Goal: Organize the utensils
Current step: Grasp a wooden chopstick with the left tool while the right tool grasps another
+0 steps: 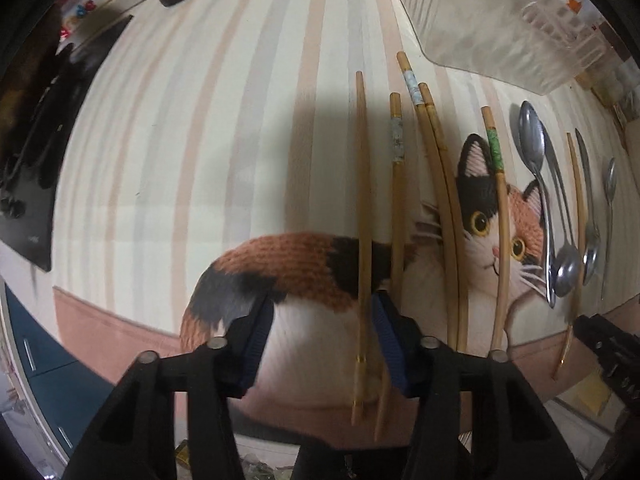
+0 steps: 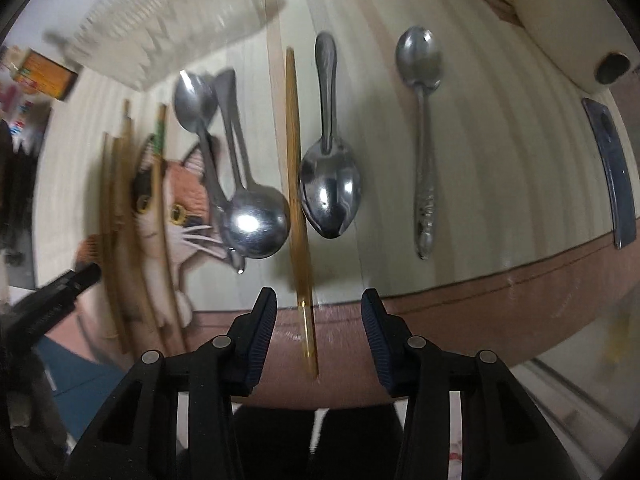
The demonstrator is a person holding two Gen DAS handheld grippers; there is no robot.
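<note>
Both claws stood half open over the cat-print mat (image 1: 160, 140), holding nothing. The left gripper (image 1: 320, 344) straddled a plain chopstick (image 1: 362, 208) beside its right pad; the right gripper (image 2: 318, 332) straddled a golden chopstick (image 2: 296, 184). Either might pinch askew and flick its neighbours, probably the taped chopstick (image 1: 397, 184) or large spoon (image 2: 330, 192). The clear organizer tray (image 1: 500, 24) lay beyond.

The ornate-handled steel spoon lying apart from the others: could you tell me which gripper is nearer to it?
Right. The right gripper hovers just left of the ornate-handled steel spoon; the left gripper is farther left, over the chopsticks.
</note>
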